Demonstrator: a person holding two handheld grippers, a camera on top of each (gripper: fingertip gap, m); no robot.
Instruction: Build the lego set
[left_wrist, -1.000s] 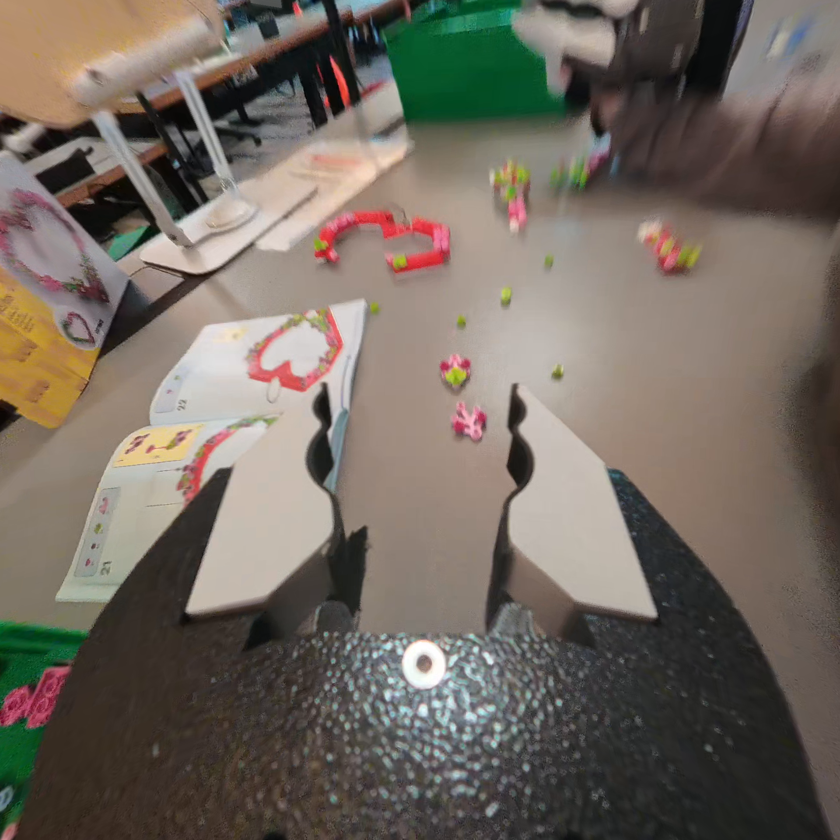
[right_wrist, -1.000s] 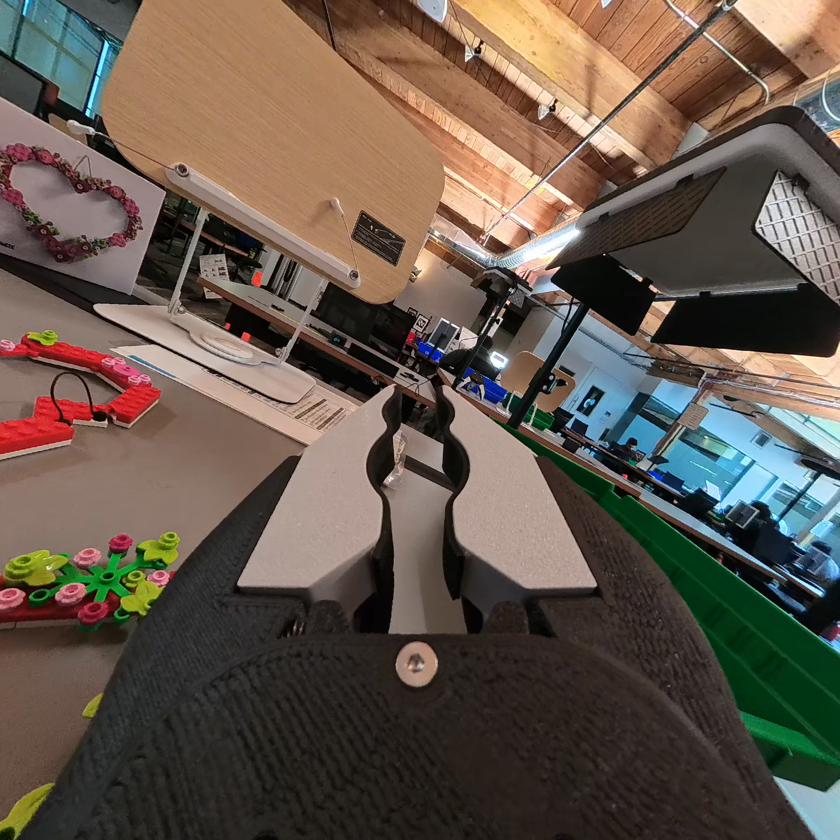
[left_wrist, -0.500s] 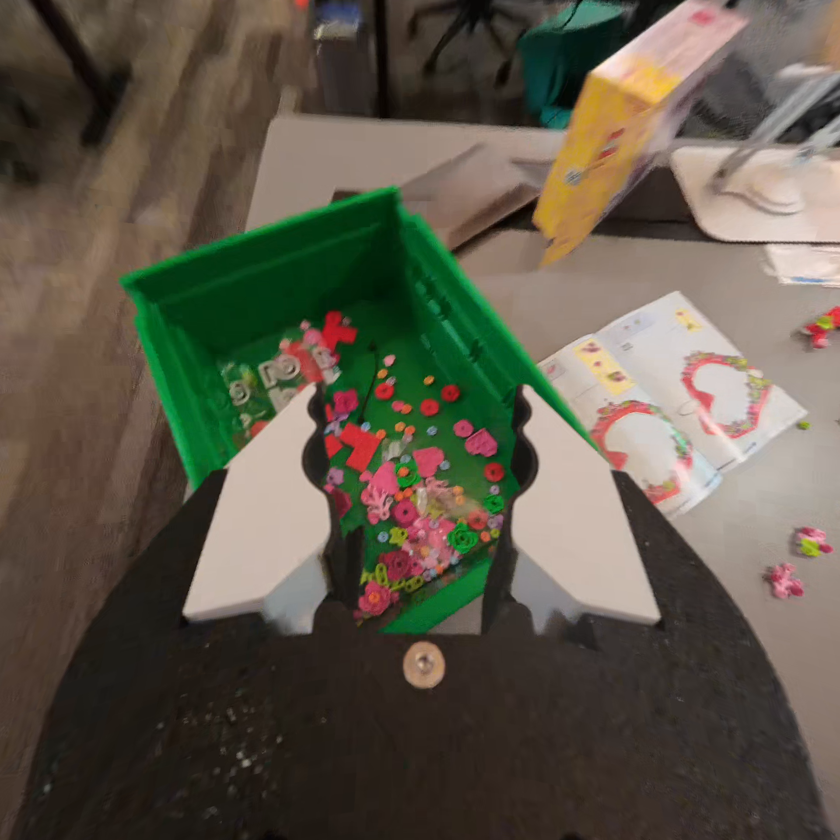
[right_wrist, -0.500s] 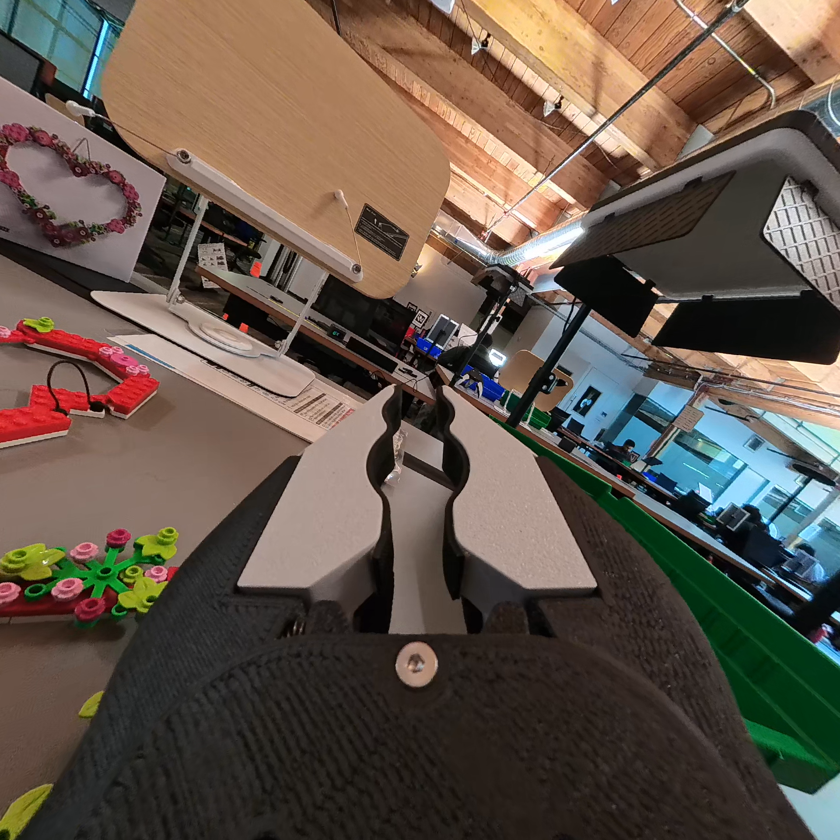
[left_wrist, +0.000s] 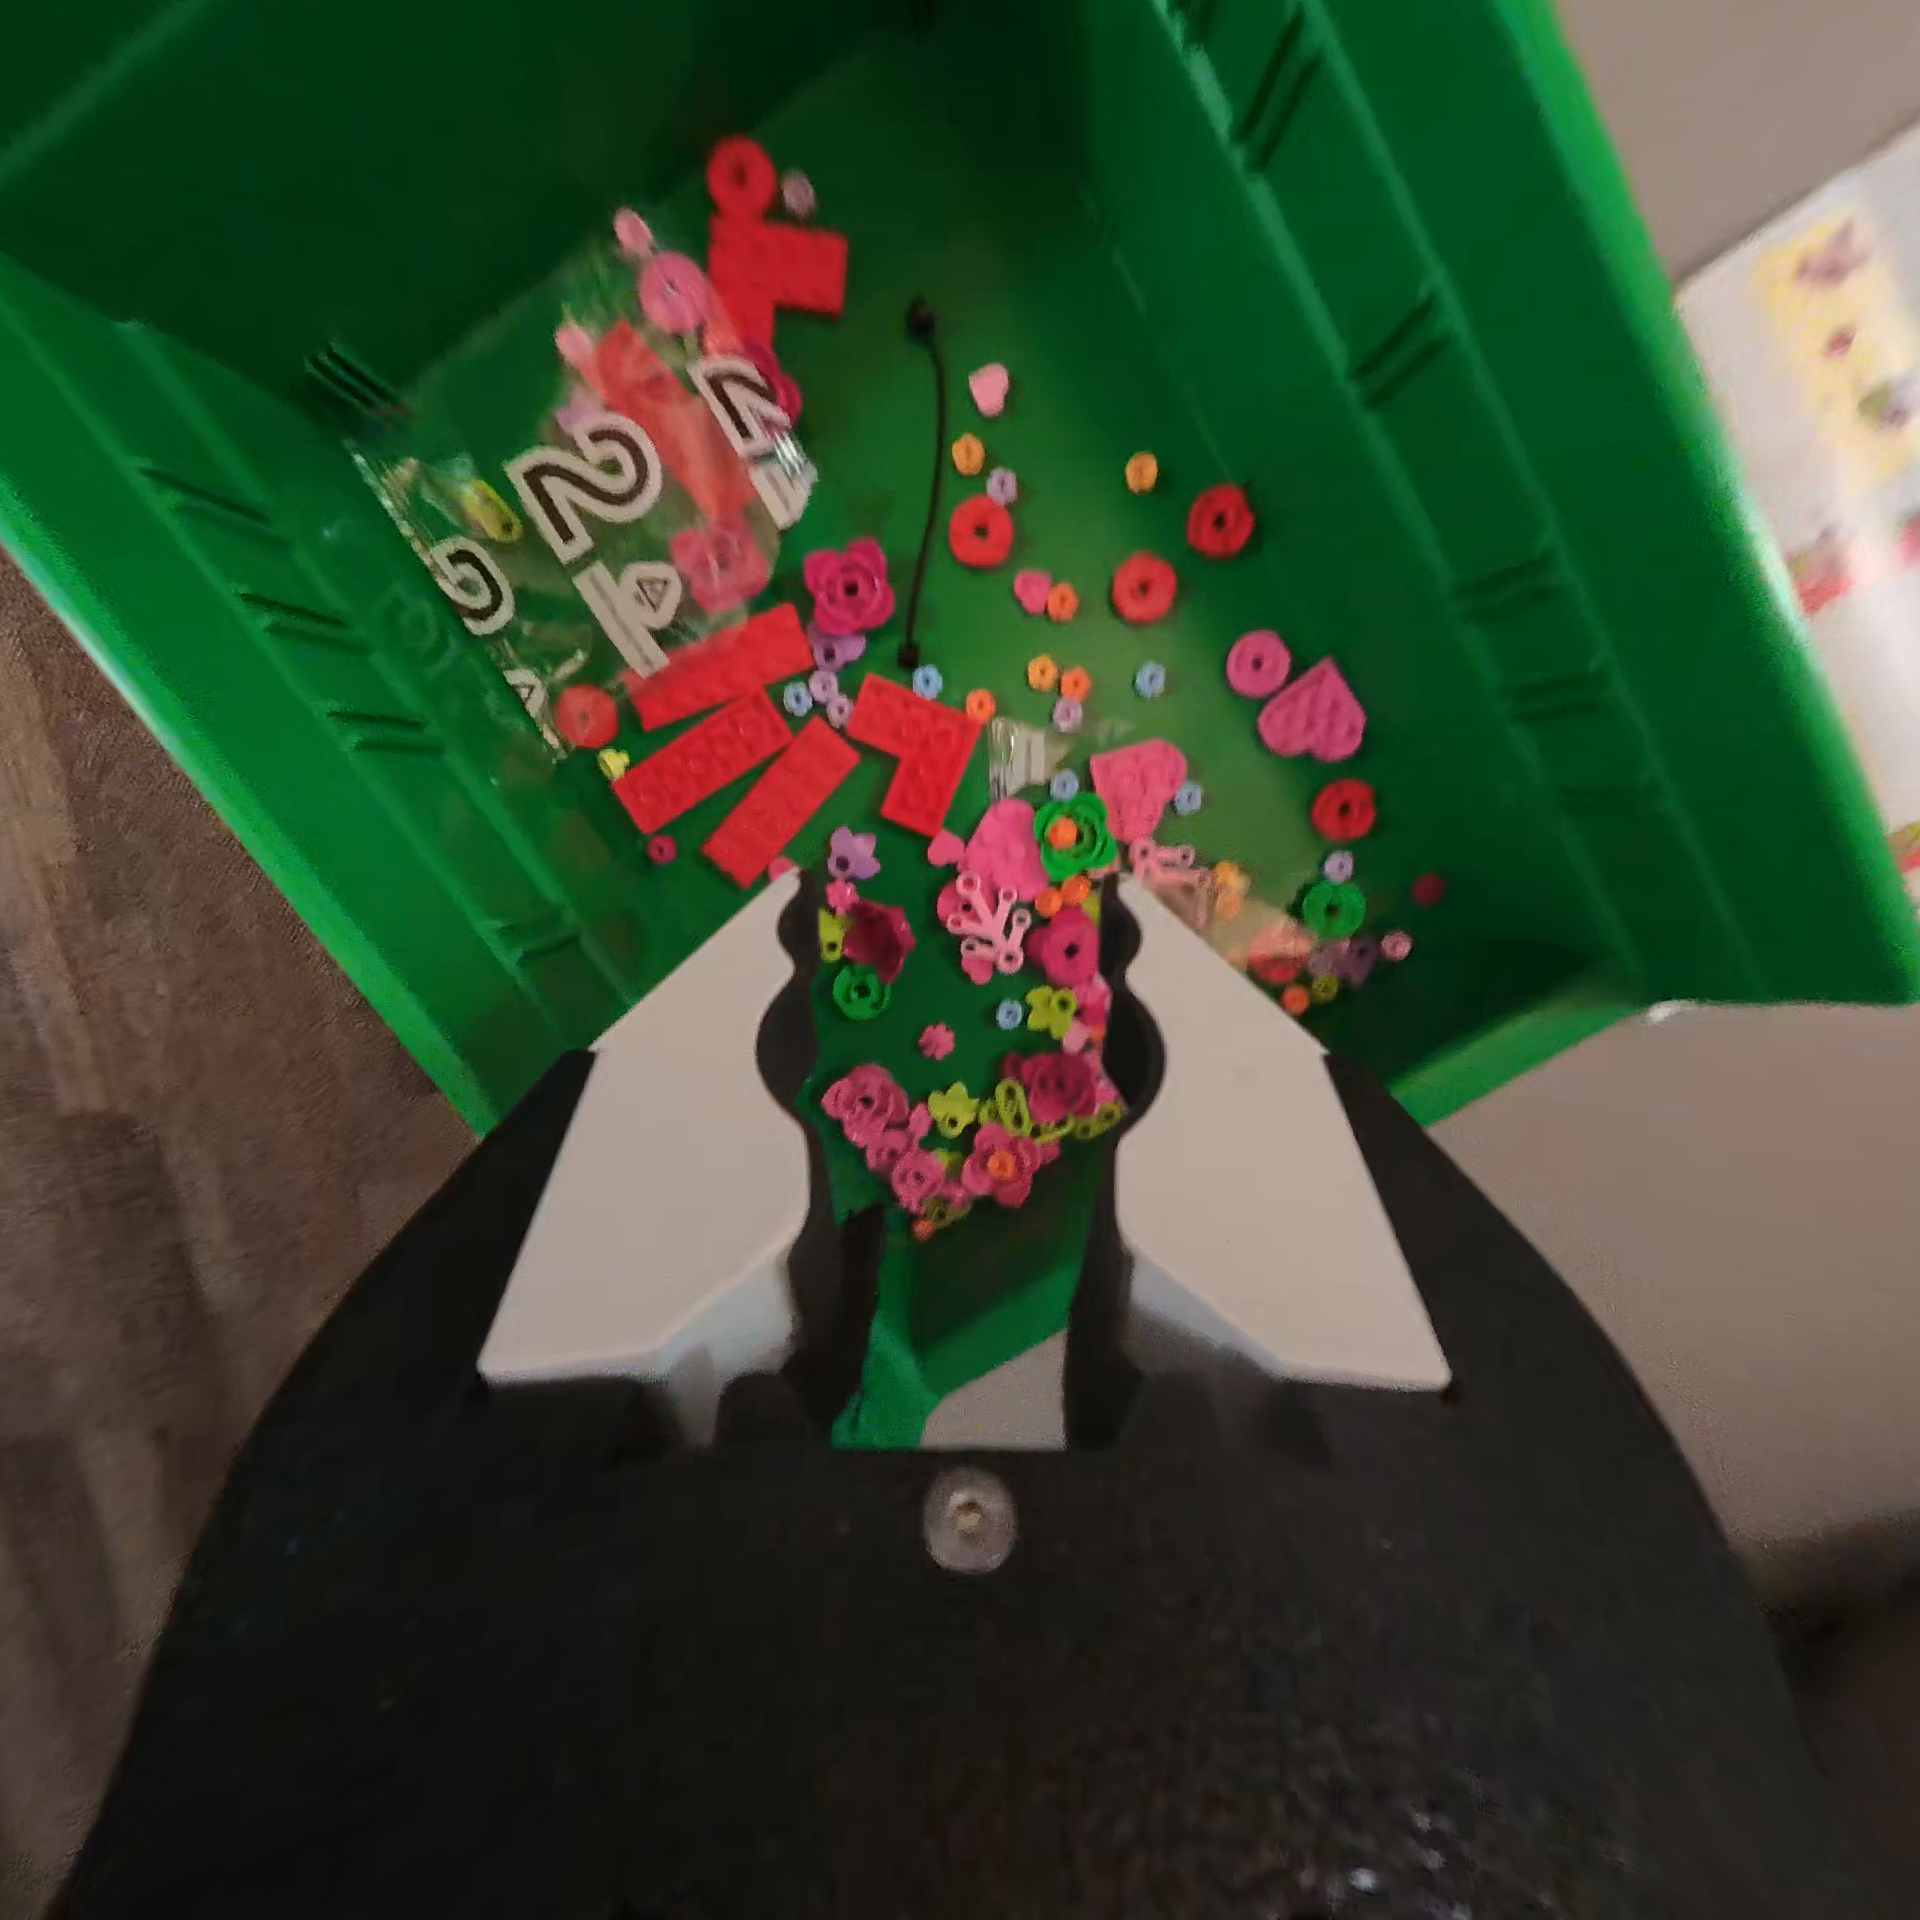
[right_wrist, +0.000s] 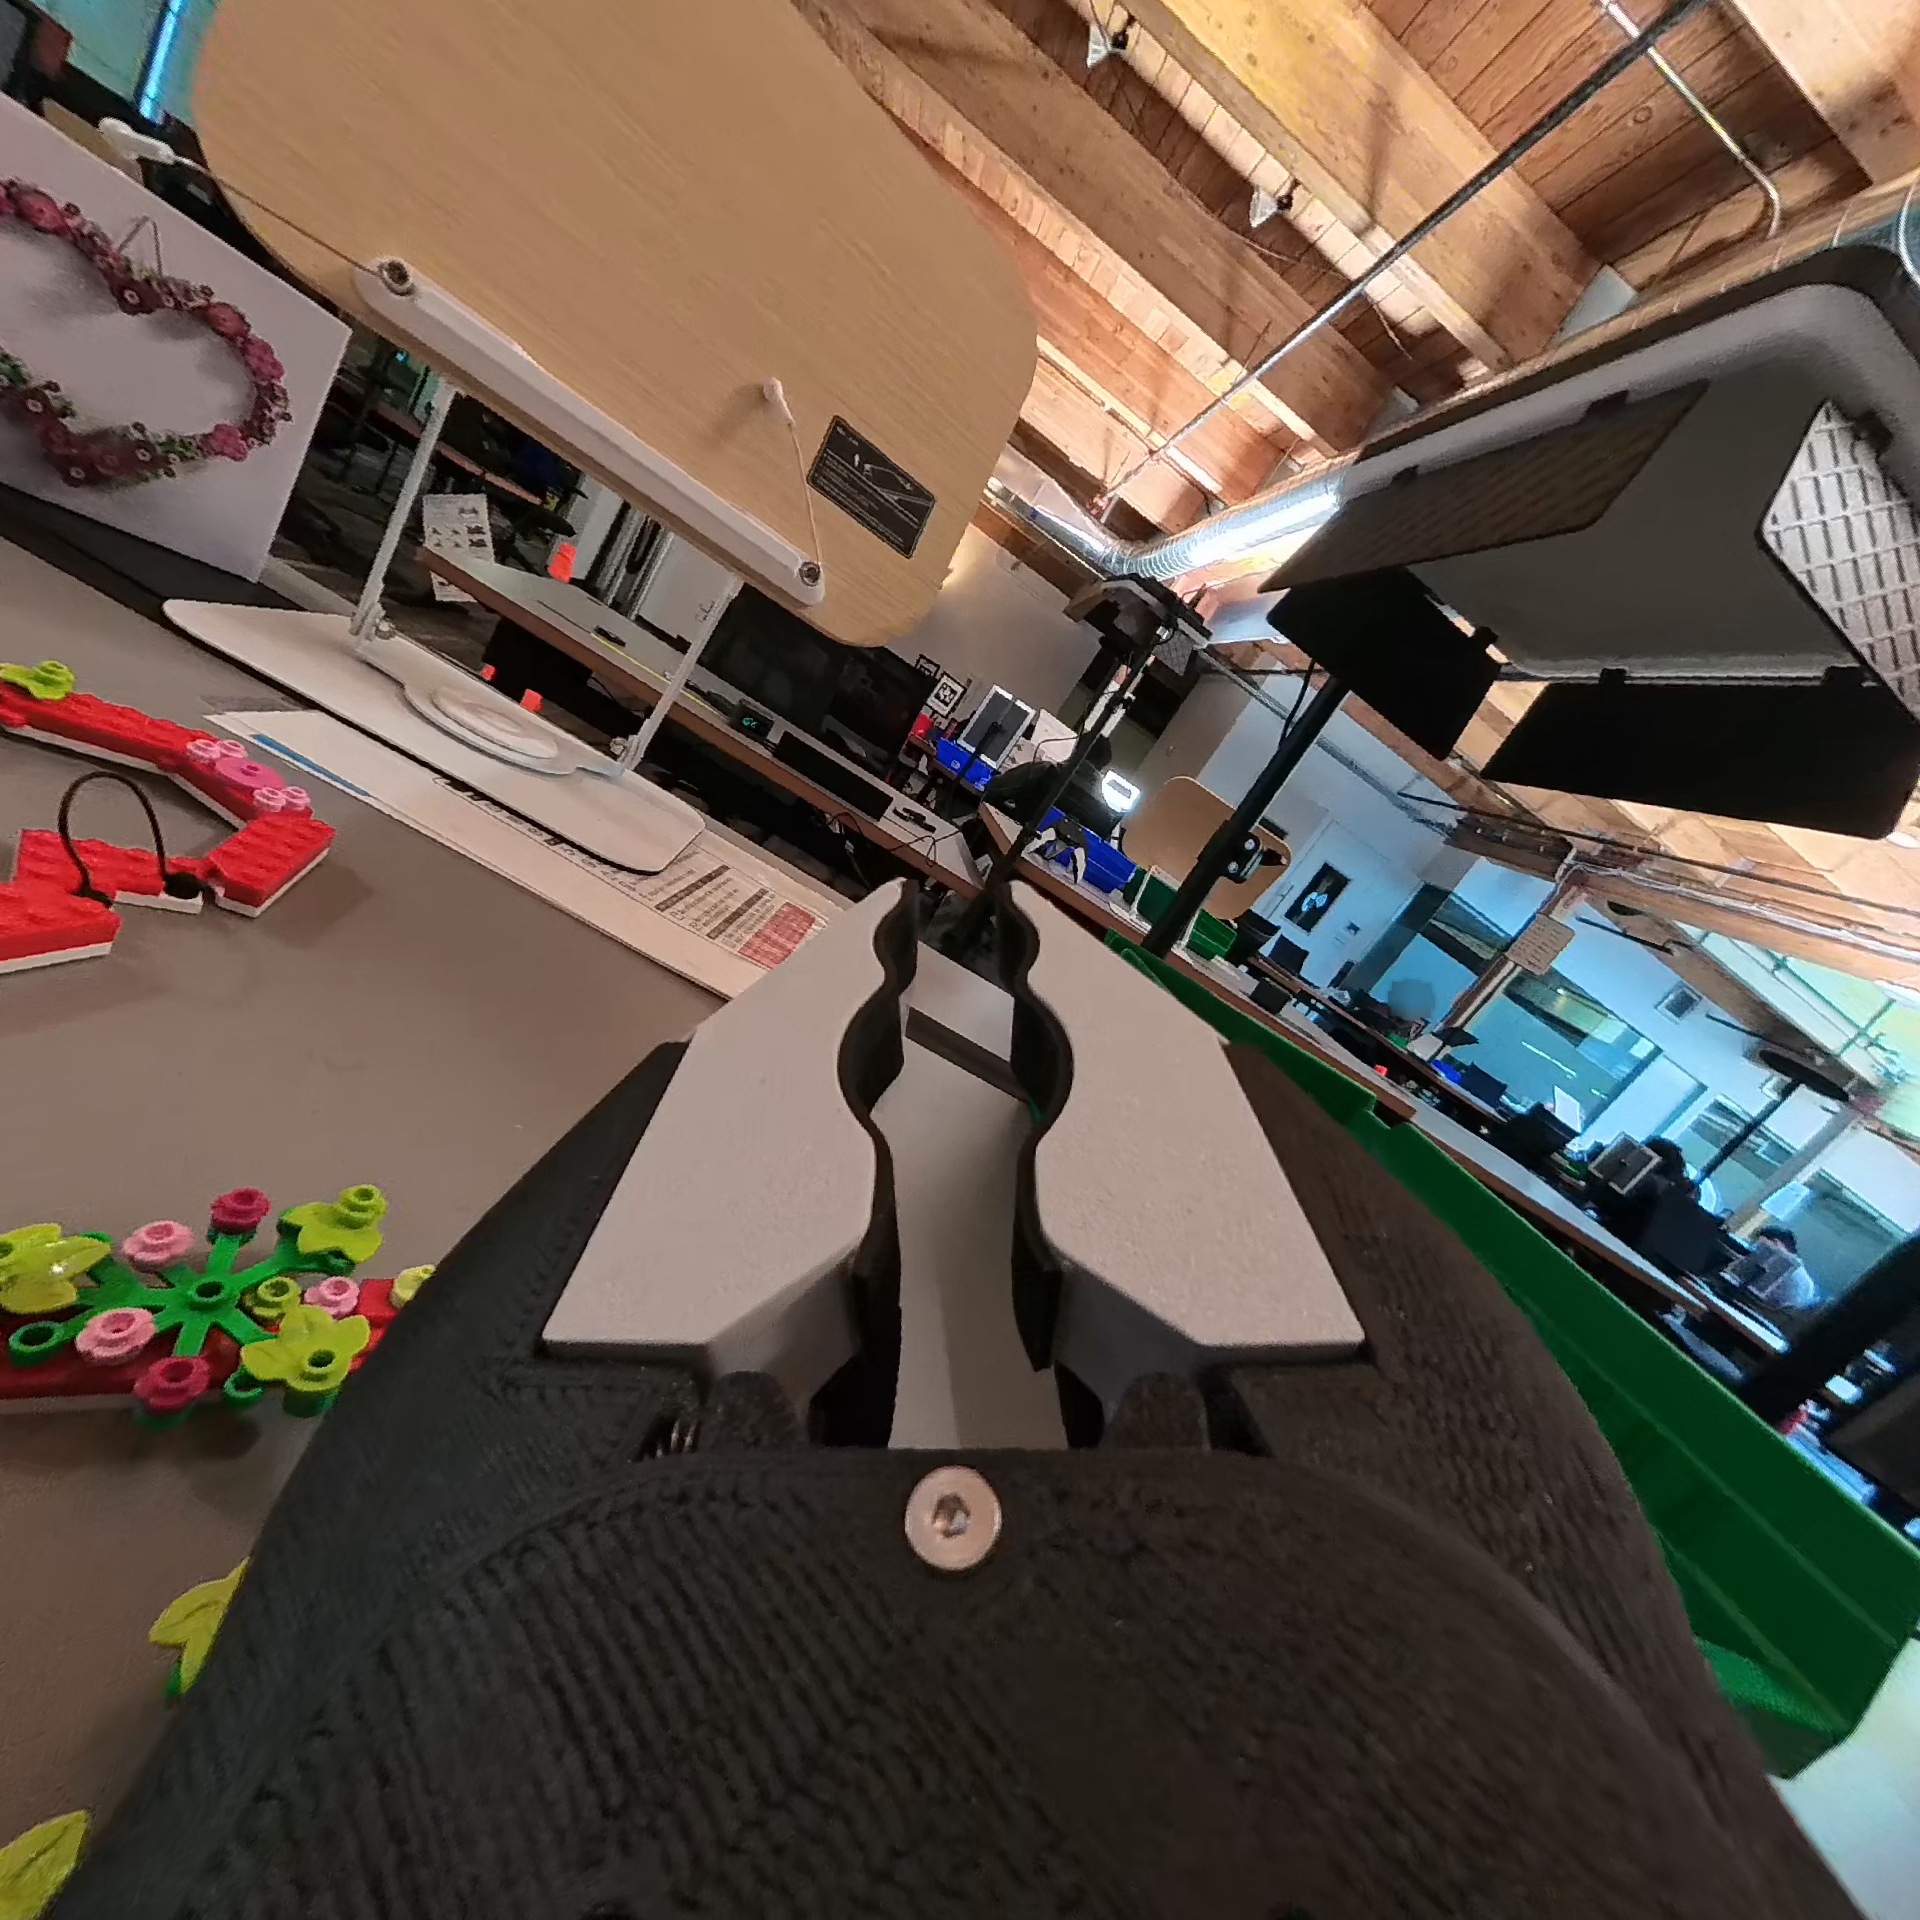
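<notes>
Left wrist view: closer to the green bin (left_wrist: 1403, 436) than half a second ago; it now fills most of the frame, and the yellow box has dropped out of sight. Left tongs (left_wrist: 956, 904) spread wide, empty, hanging over the loose lego pieces (left_wrist: 966, 1122) on the bin floor. Ribbed plastic walls. Four flat red rectangular plates (left_wrist: 717, 727), one red L-shaped plate (left_wrist: 920, 753), two pink heart tiles (left_wrist: 1314, 712), one thin black cord (left_wrist: 930, 468), one clear crinkled bag (left_wrist: 582, 520) with more pieces inside. Small round flowers blurred, too many to count. Booklet edge (left_wrist: 1829, 436) at right on the grey worktop (left_wrist: 1662, 1299).

Right wrist view: almost the same as before, tipped slightly. Right tongs (right_wrist: 961, 914) nearly shut with a narrow gap, nothing between them. Worktop (right_wrist: 395, 1018) carries one red studded heart frame (right_wrist: 249, 842) with black loop, and one red strip with green leaves and pink flowers (right_wrist: 197, 1309) beside the tongs' body. One wood-grain board stand (right_wrist: 623, 260) on a white base; second green bin (right_wrist: 1621, 1340) at right.
</notes>
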